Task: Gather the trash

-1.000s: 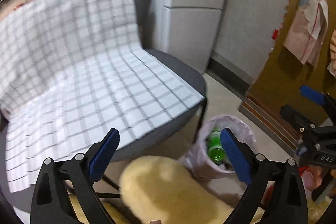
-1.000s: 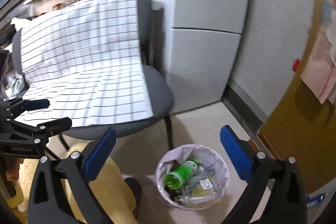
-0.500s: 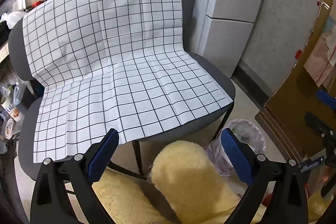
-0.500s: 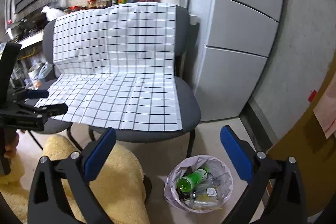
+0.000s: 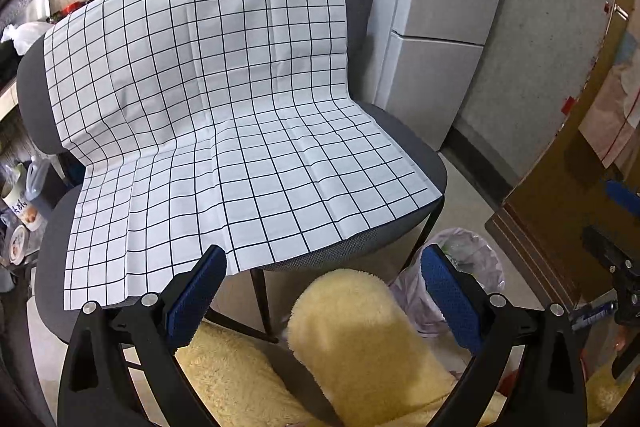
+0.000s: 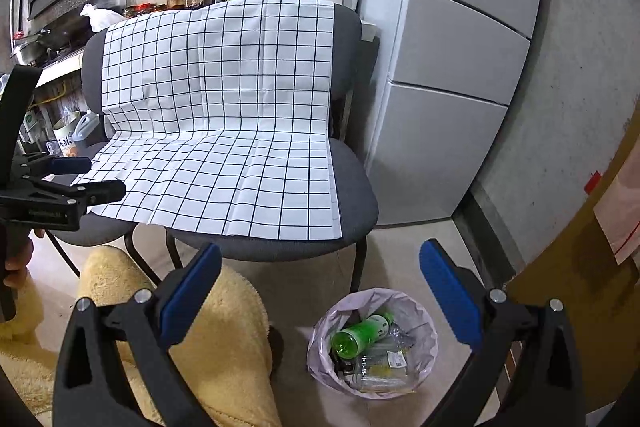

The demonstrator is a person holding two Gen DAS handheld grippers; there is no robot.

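Both the left gripper (image 5: 320,283) and right gripper (image 6: 320,283) are being held wide open, empty; the trash bin (image 6: 372,343) is lying below, between the right jaws.

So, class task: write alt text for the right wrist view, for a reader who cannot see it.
An open right claw hangs above a lined trash bin holding a green bottle. Behind stand grey chairs draped with a checked cloth, beside a fridge.

One white black-grid cloth (image 6: 224,131) over two grey padded chairs (image 6: 356,203), one lined trash bin (image 6: 420,311) w/ one green plastic bottle (image 6: 362,335), one white fridge (image 6: 452,99), two blue-padded grippers (image 6: 320,291).
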